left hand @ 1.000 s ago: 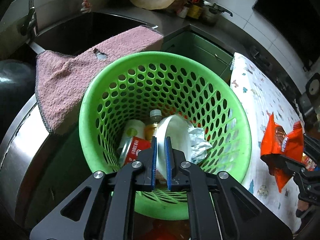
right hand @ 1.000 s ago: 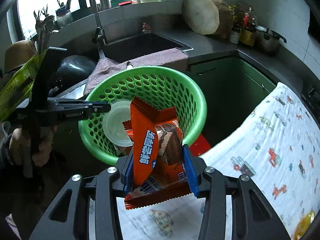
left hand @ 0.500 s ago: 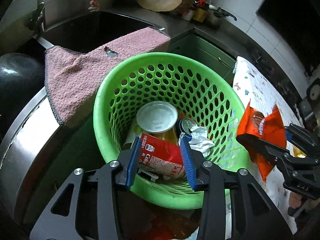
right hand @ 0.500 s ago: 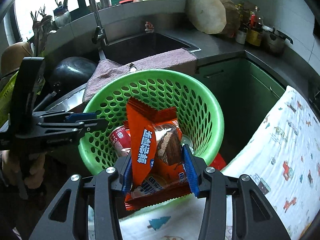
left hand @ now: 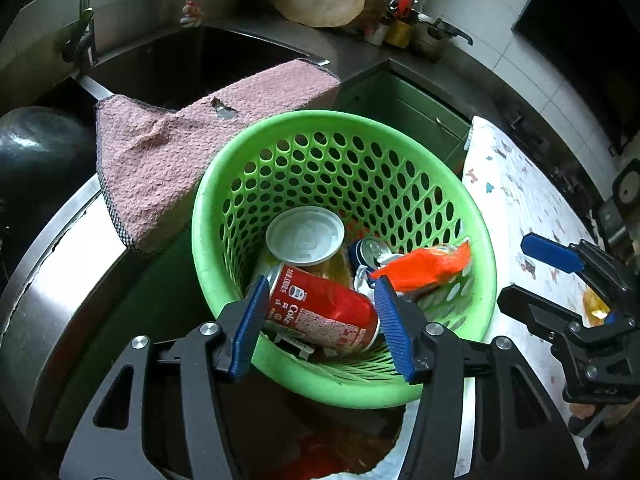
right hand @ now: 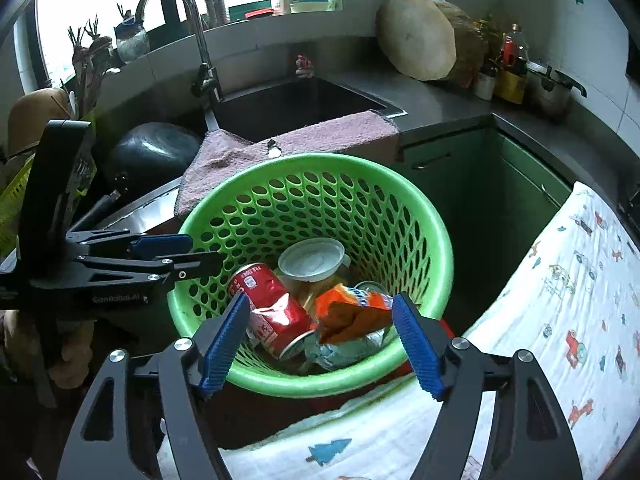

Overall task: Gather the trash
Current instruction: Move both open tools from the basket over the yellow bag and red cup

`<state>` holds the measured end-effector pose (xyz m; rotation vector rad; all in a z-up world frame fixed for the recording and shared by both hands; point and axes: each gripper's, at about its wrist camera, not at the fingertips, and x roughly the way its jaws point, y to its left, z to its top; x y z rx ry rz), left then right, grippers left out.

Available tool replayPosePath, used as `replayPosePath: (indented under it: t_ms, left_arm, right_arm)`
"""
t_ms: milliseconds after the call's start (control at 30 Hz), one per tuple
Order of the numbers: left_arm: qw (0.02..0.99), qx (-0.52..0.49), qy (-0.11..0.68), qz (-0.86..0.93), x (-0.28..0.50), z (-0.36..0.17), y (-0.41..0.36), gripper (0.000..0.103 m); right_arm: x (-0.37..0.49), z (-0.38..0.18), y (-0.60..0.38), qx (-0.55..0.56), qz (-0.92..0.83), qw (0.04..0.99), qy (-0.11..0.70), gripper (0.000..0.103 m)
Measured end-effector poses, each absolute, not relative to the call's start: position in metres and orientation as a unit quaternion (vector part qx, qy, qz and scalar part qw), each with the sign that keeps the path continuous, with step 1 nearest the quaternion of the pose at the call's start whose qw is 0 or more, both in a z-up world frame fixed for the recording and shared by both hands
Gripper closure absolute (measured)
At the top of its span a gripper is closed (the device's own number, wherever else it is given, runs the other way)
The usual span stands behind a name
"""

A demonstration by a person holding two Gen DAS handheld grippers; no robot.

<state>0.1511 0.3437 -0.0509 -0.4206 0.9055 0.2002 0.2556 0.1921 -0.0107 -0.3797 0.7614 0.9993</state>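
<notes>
A green perforated basket (left hand: 320, 118) (right hand: 320, 160) holds a red Coke can (left hand: 320, 308) (right hand: 272, 308), a white-lidded cup (left hand: 306, 234) (right hand: 312, 258), an orange snack bag (left hand: 424, 264) (right hand: 348, 312) and crumpled silver foil (right hand: 348, 348). My left gripper (left hand: 320, 282) (right hand: 192, 250) hangs over the basket's near rim. Its jaws are opening and hold nothing; the can lies below them. My right gripper (right hand: 321, 298) (left hand: 524, 274) hovers over the basket's other side. Its jaws are also opening with nothing gripped, and the snack bag lies loose under them.
A pink towel (left hand: 180, 148) drapes over the sink (left hand: 192, 60) edge behind the basket. A faucet (right hand: 192, 40) and a black pot (right hand: 152, 152) are at the left. A white printed cloth (right hand: 560, 300) covers the surface to the right. A round wooden block (right hand: 416, 36) leans at the back.
The left gripper opened and the white-lidded cup dropped into the basket. The right gripper moved over the basket and opened, and the orange snack bag fell in.
</notes>
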Motion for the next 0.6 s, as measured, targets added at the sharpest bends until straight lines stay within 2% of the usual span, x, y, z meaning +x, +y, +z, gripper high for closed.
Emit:
replayPosePath:
  t_ms: [600]
  left_arm:
    - [0.889, -0.165, 0.423, 0.057, 0.157, -0.017, 0.282, 0.045]
  right_arm:
    - [0.257, 0.009, 0.081, -0.165, 0.399, 0.835, 0.341, 0.025]
